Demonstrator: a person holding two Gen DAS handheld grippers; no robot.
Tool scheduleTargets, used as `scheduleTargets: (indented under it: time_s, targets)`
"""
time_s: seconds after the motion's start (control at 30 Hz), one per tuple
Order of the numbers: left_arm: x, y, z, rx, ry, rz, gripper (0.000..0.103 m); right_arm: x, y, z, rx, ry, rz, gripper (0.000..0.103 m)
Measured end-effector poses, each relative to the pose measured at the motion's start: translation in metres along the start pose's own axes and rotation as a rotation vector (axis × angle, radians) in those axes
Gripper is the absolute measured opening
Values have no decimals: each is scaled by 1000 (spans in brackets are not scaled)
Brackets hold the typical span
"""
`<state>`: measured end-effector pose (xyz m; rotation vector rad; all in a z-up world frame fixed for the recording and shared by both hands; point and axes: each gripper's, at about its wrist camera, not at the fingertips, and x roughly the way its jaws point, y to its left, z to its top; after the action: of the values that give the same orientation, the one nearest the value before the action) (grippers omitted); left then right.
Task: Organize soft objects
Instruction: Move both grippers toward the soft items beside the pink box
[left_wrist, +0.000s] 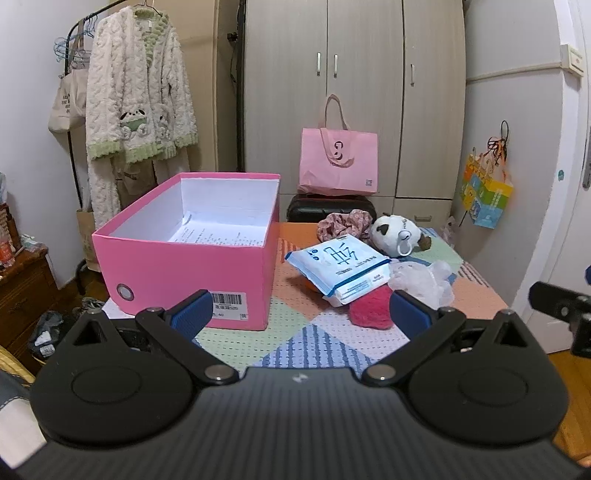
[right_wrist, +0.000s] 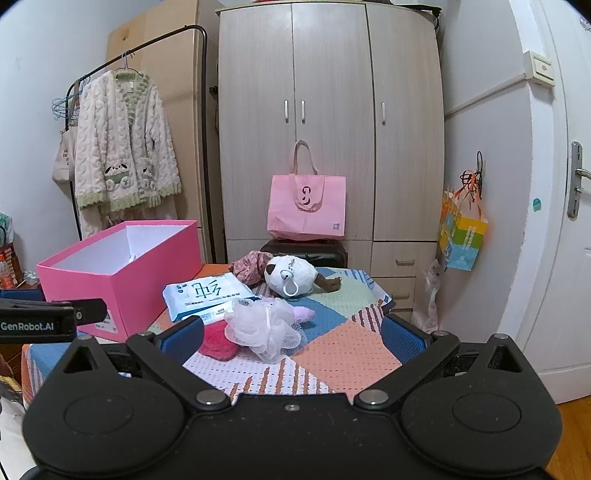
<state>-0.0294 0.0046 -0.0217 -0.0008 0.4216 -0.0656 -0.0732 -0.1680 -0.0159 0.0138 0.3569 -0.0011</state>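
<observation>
Lying in pink box (left_wrist: 184, 258): paper (left_wrist: 218, 236).

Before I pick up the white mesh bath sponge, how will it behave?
The bath sponge looks like gathered netting, so it will probably squash and weigh little. Its loose ruffles may snag on the red cloth it touches.

Your left gripper (left_wrist: 301, 314) hangs spread wide with nothing between its blue pads (left_wrist: 190, 314), above the near edge of the patchwork-covered table (left_wrist: 295, 343). The pink box (left_wrist: 192, 254) stands at the left edge; the tissue pack (left_wrist: 338, 267) lies just beside it.
</observation>
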Motion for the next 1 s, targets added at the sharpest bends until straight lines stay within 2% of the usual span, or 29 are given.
scheduleTargets:
  time_s: [0.1, 0.37, 0.5, 0.67, 1.0]
  targets:
    - [0, -3, -1, 28, -13, 36, 103, -1, 0, -1, -2, -2, -6, 103]
    - [1, 2, 0, 12, -10, 35, 103, -2, -1, -1, -4, -4, -12, 103]
    - [-2, 11, 3, -30, -20, 19, 103, -2, -1, -1, -2, -3, -13, 103]
    - [-3, 18, 5, -41, -27, 38, 103, -1, -2, -1, 3, -2, -15, 103]
    - [5, 15, 4, -39, 2, -1, 103, 1, -2, -1, -2, 4, -5, 103]
